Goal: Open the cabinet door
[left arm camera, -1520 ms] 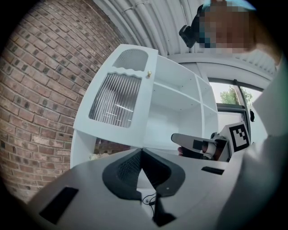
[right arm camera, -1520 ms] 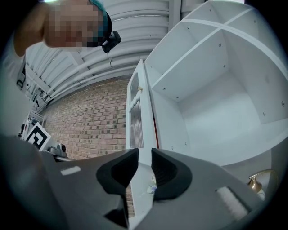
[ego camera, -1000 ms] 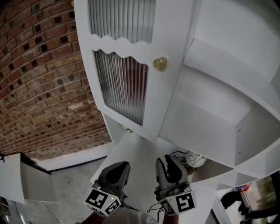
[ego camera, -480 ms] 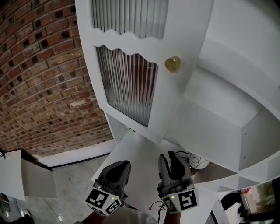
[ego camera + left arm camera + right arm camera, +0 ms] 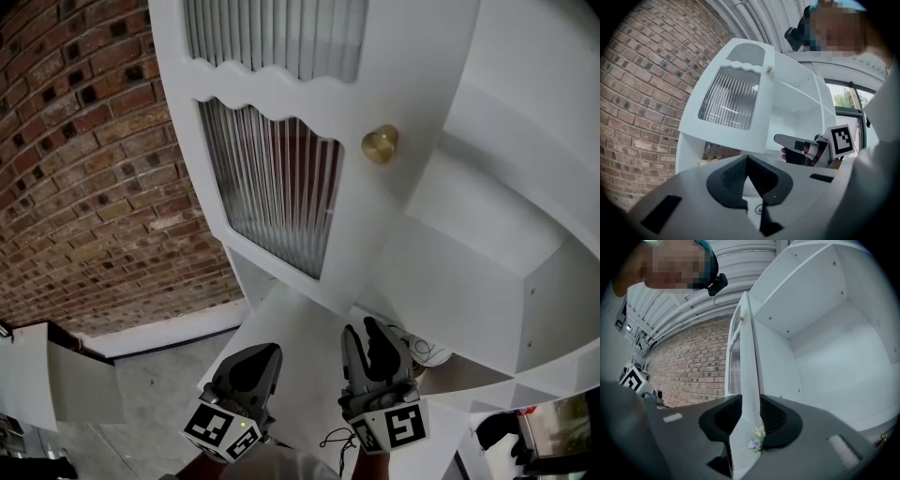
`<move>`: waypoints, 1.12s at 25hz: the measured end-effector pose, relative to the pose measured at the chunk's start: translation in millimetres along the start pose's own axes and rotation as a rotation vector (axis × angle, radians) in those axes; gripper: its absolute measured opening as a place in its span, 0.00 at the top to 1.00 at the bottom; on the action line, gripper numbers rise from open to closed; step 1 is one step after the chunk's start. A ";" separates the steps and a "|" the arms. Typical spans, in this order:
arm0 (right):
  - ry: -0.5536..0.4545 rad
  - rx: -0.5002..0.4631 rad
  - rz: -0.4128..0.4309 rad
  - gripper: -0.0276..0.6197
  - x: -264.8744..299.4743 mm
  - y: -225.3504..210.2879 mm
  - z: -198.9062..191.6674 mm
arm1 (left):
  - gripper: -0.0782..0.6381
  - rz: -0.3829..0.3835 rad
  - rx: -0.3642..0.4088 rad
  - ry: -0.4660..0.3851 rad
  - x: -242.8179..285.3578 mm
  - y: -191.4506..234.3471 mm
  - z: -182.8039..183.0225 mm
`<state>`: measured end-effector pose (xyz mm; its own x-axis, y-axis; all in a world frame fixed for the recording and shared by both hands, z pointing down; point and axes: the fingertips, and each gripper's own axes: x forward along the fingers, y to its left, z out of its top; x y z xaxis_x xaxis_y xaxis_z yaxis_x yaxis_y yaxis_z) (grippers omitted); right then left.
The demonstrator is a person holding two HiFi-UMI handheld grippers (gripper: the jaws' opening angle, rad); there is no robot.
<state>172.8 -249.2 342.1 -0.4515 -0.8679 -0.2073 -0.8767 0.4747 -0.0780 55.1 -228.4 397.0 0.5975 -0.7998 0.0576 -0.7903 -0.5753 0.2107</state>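
L gripper [image 5: 251, 358], nearest, below the cabinet door [image 5: 375, 84] on its glass side: jaws closed tip to tip, nothing held, clear of the door. R gripper [image 5: 364, 328] beside it, below the door's lower corner on the knob side: jaws have just been opening and now stand wide apart. In the R gripper view the door's free edge shows edge-on through the gap, and the pads [image 5: 723, 420] do not press on it. A small flower sprig [image 5: 757, 439] lies low in that gap, at the foot of the door edge. The door is swung out from the cabinet carcass [image 5: 497, 234] and stands open. Brass knob [image 5: 380, 144] on the door's white frame, next to the ribbed glass panel [image 5: 277, 187]. Beyond the knob side, bare white shelves inside the carcass are exposed. Beyond the glass side, brick wall [image 5: 84, 187].
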 end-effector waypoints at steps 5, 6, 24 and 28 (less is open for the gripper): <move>0.004 -0.002 0.007 0.78 9.0 -2.2 -2.9 | 0.88 0.002 -0.006 0.006 6.3 5.6 -1.7; 0.004 -0.004 0.009 0.78 10.5 -2.3 -3.0 | 0.88 0.002 -0.006 0.006 7.2 6.7 -1.6; 0.003 -0.020 0.041 0.78 36.0 -8.3 -2.8 | 0.88 0.019 -0.013 0.010 19.7 19.1 -1.1; 0.009 -0.020 0.046 0.78 41.1 -7.5 -4.2 | 0.88 0.025 -0.016 0.016 19.3 22.9 -2.3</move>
<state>160.1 -289.0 338.3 -0.4925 -0.8466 -0.2019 -0.8583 0.5109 -0.0488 48.9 -256.7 405.2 0.5798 -0.8110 0.0785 -0.8028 -0.5522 0.2249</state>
